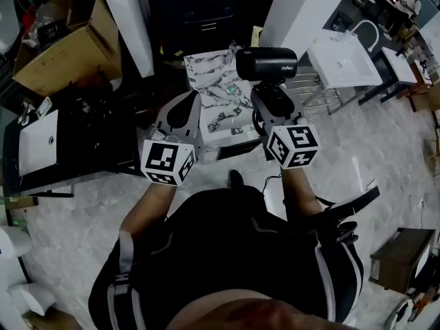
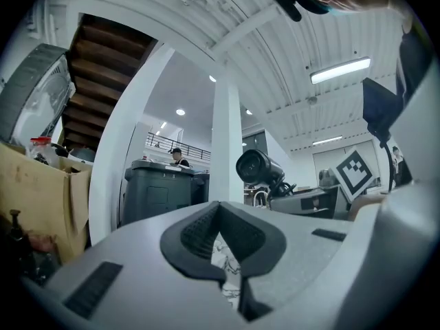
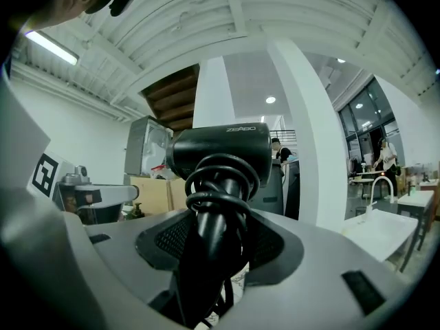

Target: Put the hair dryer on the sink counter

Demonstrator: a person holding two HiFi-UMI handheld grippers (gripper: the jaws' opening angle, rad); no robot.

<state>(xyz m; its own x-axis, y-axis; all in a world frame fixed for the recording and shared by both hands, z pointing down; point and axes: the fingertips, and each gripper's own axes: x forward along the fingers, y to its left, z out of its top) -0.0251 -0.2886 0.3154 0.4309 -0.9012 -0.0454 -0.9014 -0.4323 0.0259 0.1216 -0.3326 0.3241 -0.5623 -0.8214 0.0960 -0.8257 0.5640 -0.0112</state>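
A black hair dryer (image 1: 267, 63) is held up in front of me, its handle wrapped in coils of its own cord. My right gripper (image 1: 265, 89) is shut on that handle, and the barrel lies crosswise above the jaws. The right gripper view has the dryer (image 3: 220, 150) rising out of the right gripper (image 3: 213, 253). My left gripper (image 1: 190, 99) hangs beside it to the left, shut with nothing in it. In the left gripper view the left gripper (image 2: 230, 273) has its jaw tips together, and the dryer (image 2: 256, 167) is off to the right. A marble-patterned counter top (image 1: 214, 88) lies below both grippers.
A white sink with a faucet (image 1: 342, 60) stands at the right on a metal frame. Cardboard boxes (image 1: 65, 43) are stacked at the far left, with a dark cabinet and a white basin (image 1: 38, 143) below them. A white pillar (image 1: 295, 9) rises behind the dryer. The floor is pale tile.
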